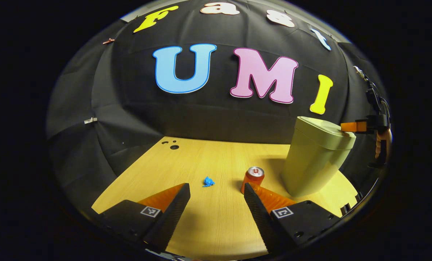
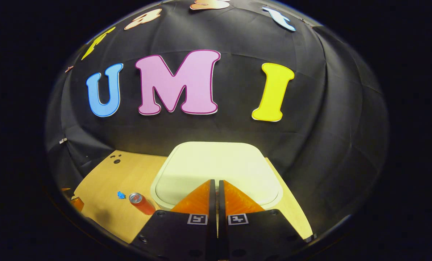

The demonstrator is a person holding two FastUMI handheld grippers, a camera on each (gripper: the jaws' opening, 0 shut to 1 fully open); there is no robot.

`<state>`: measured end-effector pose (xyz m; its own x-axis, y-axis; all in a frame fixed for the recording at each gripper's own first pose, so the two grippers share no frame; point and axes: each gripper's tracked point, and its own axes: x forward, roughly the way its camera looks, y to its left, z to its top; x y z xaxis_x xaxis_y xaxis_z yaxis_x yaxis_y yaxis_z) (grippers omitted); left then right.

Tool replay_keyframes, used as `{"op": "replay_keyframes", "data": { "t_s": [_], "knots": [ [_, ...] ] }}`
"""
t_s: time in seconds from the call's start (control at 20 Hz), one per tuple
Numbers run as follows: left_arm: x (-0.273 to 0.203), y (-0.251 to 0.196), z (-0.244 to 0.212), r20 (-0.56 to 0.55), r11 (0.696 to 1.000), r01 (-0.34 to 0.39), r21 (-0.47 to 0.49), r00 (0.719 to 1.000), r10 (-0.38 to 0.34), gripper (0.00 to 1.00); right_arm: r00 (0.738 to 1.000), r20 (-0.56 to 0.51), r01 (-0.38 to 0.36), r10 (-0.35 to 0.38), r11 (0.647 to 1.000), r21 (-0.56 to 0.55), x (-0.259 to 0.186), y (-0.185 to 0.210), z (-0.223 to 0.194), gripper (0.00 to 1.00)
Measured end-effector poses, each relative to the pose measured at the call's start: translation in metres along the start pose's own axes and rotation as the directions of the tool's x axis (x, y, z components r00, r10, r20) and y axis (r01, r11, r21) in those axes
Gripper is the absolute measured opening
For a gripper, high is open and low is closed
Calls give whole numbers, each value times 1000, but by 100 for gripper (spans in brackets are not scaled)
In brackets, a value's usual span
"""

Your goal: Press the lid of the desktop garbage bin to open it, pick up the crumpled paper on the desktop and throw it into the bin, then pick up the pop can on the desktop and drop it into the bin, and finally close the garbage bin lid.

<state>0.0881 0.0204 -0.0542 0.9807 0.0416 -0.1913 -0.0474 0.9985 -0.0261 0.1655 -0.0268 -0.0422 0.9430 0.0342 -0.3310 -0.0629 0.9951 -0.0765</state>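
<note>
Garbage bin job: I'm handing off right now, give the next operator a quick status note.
Right gripper: fingers shut with nothing between them, tips over the bin lid, contact unclear.
Left gripper: open, empty, low over the table, aimed between paper and can.
Garbage bin: upright, lid down.
Crumpled paper and pop can, upright, sit on the table left of the bin.
Done: nothing yet.
Left: press lid open, bin the paper, bin the can, close the lid.

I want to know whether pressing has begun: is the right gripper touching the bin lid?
Cannot tell. In the right gripper view the shut right gripper overlaps the lid; in the left gripper view its tip meets the lid's edge, with no plain contact or gap.
</note>
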Motion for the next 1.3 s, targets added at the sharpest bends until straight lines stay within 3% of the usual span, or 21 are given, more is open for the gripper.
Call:
{"op": "replay_keyframes", "data": {
  "t_s": [0.35,0.65,0.95,1.3],
  "knots": [
    [-1,10,-1,5,1000,-10,-24,1000,10,96,1000,1,-15,15,999,41,-8,1,10,5],
    [-16,11,-4,22,1000,18,4,1000,-18,96,998,68,-8,9,1000,-8,-55,5,25,5],
    [-31,8,-16,22,998,57,21,998,-58,96,997,78,20,-20,1000,7,-92,2,15,5],
    [-22,12,-8,36,997,58,42,998,-59,96,996,79,36,-38,999,31,-100,-5,4,5]
  ]
}}
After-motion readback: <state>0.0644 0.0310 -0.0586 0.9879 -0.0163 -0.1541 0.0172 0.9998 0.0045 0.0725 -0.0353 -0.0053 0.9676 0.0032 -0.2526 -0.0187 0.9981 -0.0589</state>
